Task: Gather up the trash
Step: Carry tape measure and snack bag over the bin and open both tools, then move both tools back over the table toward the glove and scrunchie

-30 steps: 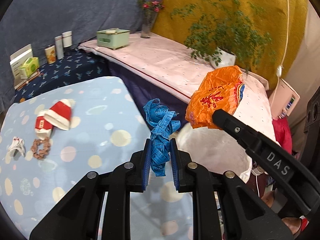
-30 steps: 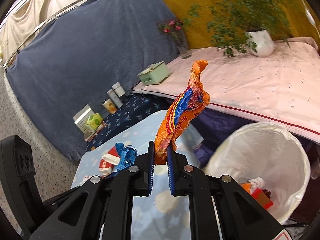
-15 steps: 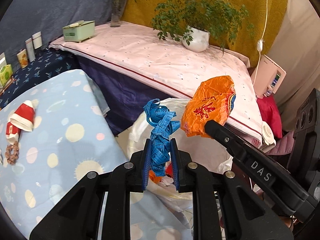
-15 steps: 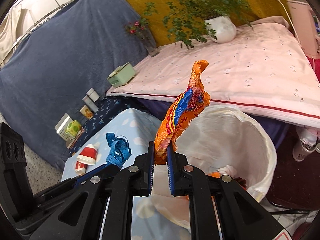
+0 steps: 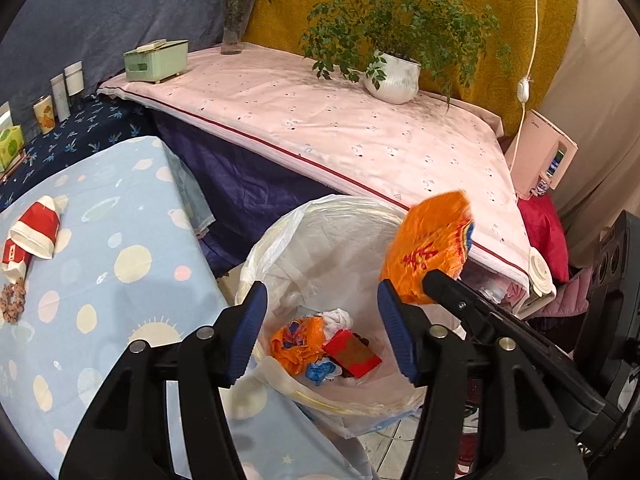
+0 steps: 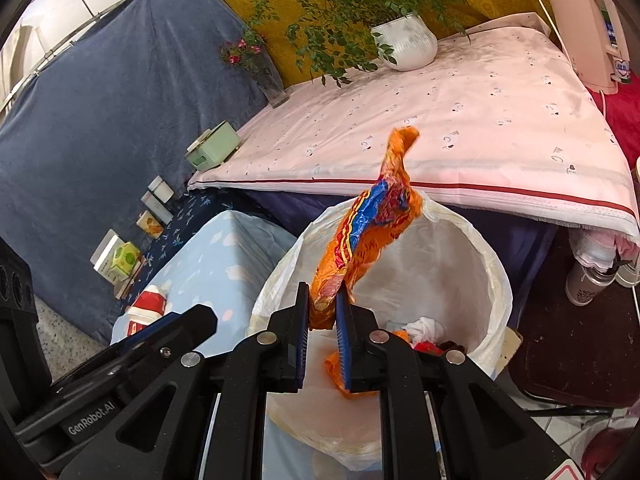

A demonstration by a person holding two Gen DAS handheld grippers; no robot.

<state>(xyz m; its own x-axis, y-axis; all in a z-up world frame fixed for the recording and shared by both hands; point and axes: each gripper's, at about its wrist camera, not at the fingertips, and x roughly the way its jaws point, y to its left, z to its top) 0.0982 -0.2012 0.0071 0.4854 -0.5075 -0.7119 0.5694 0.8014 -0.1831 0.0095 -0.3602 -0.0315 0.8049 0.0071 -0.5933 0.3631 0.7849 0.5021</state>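
Observation:
My left gripper [image 5: 320,320] is open and empty above the white-lined trash bin [image 5: 316,224]. The blue tape [image 5: 320,370] lies inside the bin among an orange wrapper and a red packet. My right gripper [image 6: 322,316] holds an orange snack wrapper [image 6: 372,224] over the bin [image 6: 496,280]; its jaws stand slightly apart around the wrapper. The wrapper also shows in the left wrist view [image 5: 430,252]. A red and white paper cup [image 5: 34,232] lies on the blue dotted table [image 5: 120,280].
A brown bead ring [image 5: 12,302] lies on the table's left edge. Behind the bin stands a pink-covered bench [image 5: 320,120] with a potted plant [image 5: 394,76], a green box [image 5: 156,60] and a flower vase [image 5: 232,36]. A dark stool [image 6: 580,340] is right of the bin.
My left gripper opened and the blue tape dropped into the bin. Both grippers moved further over the bin. The right jaws loosened slightly around the orange wrapper.

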